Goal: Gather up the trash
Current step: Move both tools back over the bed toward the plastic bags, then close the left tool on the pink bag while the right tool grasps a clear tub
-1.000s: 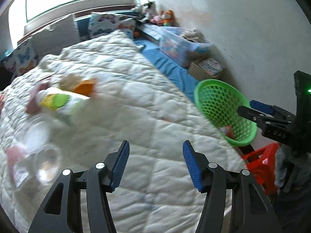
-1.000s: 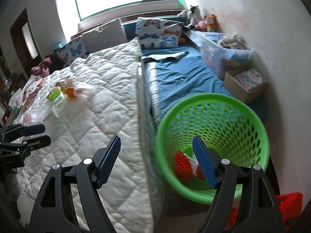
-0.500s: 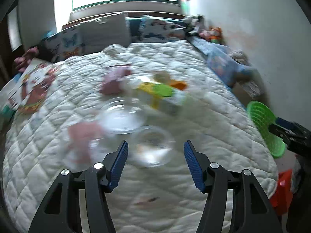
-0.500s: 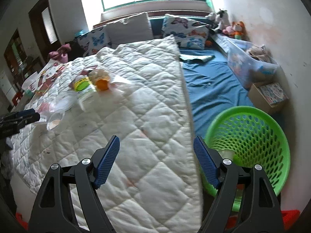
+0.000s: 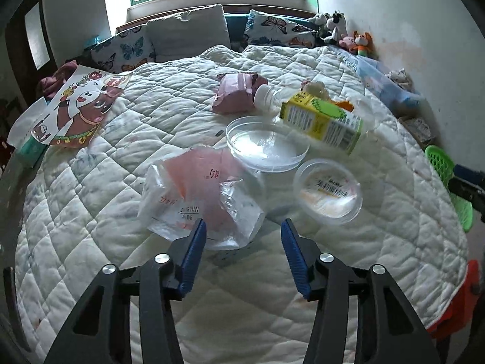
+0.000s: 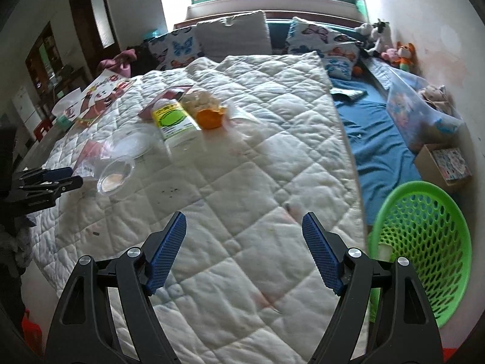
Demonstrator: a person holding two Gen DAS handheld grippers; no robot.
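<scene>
Trash lies on the white quilt point(image 5: 91, 200). A clear and pink plastic bag point(image 5: 203, 200) sits just ahead of my left gripper point(image 5: 242, 230), whose jaws are closing with only the bag's near edge between them, not pressed. Beyond are a clear lid point(image 5: 266, 142), a round plastic cup point(image 5: 329, 191), a bottle with a yellow-green label point(image 5: 321, 121) and a pink wrapper point(image 5: 236, 94). My right gripper point(image 6: 244, 227) hangs open over bare quilt, nothing between its fingers. The green basket point(image 6: 424, 242) stands at its right, beside the bed.
Butterfly pillows point(image 5: 127, 48) and a white cushion point(image 5: 188, 30) line the headboard. A cartoon picture book point(image 5: 75, 109) lies at the quilt's left. Plush toys point(image 6: 394, 48), a clear storage bin point(image 6: 418, 103) and a cardboard box point(image 6: 445, 166) sit along the right wall on a blue sheet point(image 6: 376, 139).
Both views have swung left from the basket toward the trash. The bag, lid and cup now lie right before my left gripper, whose jaws have narrowed a little. The right gripper stays open.
</scene>
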